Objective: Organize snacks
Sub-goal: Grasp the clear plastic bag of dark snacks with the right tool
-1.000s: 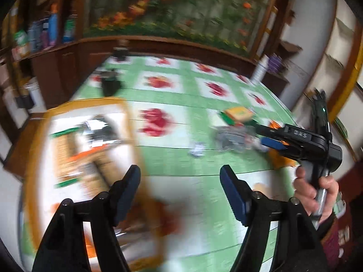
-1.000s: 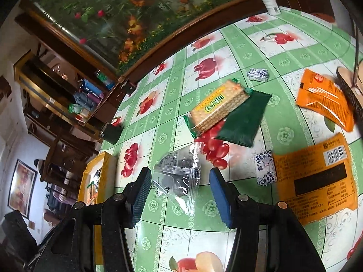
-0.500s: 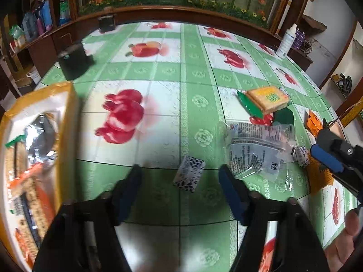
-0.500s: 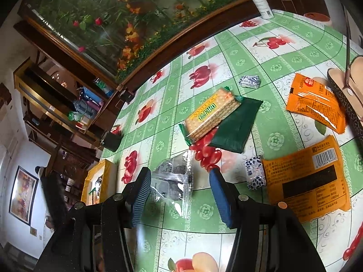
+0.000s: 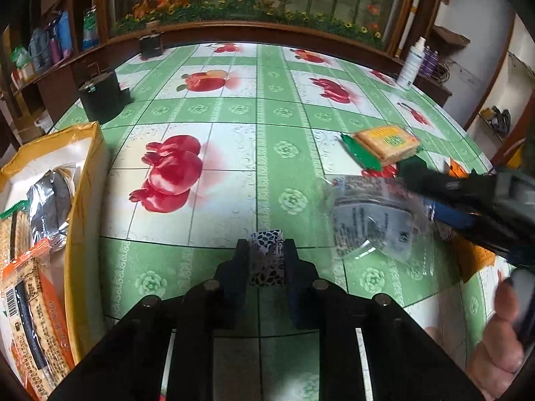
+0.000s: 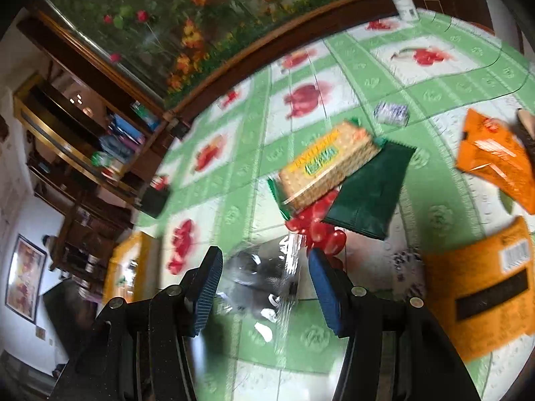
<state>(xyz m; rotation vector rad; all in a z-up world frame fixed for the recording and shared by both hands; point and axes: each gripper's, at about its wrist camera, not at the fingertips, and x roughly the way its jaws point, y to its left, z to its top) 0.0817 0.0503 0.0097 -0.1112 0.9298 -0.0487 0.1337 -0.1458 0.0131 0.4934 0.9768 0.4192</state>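
Left tool (image 5: 266, 260) has clamped its two fingers onto the small black-and-white patterned packet (image 5: 267, 250), pinching it across its narrow width while the packet's long axis runs straight ahead, along the fingers. It lies on the green fruit-print surface (image 5: 234, 173). The yellow box (image 5: 85, 180), where several wrapped snacks already lie, sits to the left of this tool and near it, so the carry probably goes leftward, and the left hand is plainly the nearer one for that drop.

Right tool (image 6: 264, 284) stands about half open and holds nothing; the clear plastic bag with dark contents (image 6: 264, 274) lies on the surface between its blue pads, untouched as far as the blurred view shows. Beyond the bag rest the cracker pack (image 6: 326, 163), leaning on the dark green packet (image 6: 367, 193), and two orange packets (image 6: 491, 160) further right, all well apart from the box.
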